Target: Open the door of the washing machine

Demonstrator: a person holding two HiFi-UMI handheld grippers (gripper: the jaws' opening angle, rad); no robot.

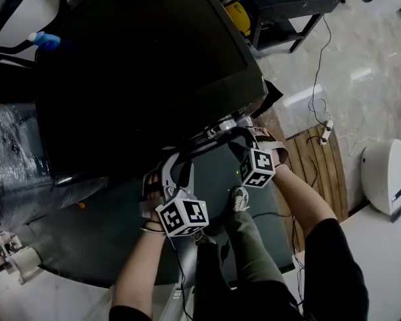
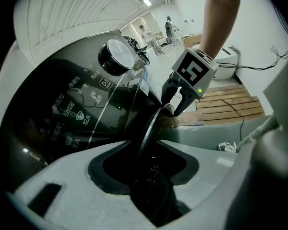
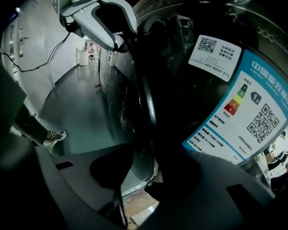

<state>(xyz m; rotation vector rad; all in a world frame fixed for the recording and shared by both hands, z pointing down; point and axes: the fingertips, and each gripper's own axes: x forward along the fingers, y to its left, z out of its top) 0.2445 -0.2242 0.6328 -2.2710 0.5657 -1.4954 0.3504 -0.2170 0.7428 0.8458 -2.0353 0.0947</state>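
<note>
The black washing machine [image 1: 140,65] fills the head view, and its round door's rim [image 1: 214,136] shows at the front edge. The left gripper [image 1: 176,159] and the right gripper [image 1: 235,134] both point down at that edge. In the left gripper view the thin dark door rim [image 2: 151,128] runs between my left gripper's [image 2: 146,176] pads, which close on it. Further along, the right gripper [image 2: 175,107] straddles the same rim. In the right gripper view the rim [image 3: 149,104] sits in my right gripper's [image 3: 144,176] grip, with the left gripper [image 3: 120,40] beyond.
A control dial [image 2: 116,56] and an energy label [image 3: 245,109] are on the machine's front. A wooden pallet [image 1: 324,166], a cable with a power strip [image 1: 326,131] and a white appliance [image 1: 386,176] lie to the right. The person's shoe [image 1: 239,198] stands on the grey mat [image 1: 120,233].
</note>
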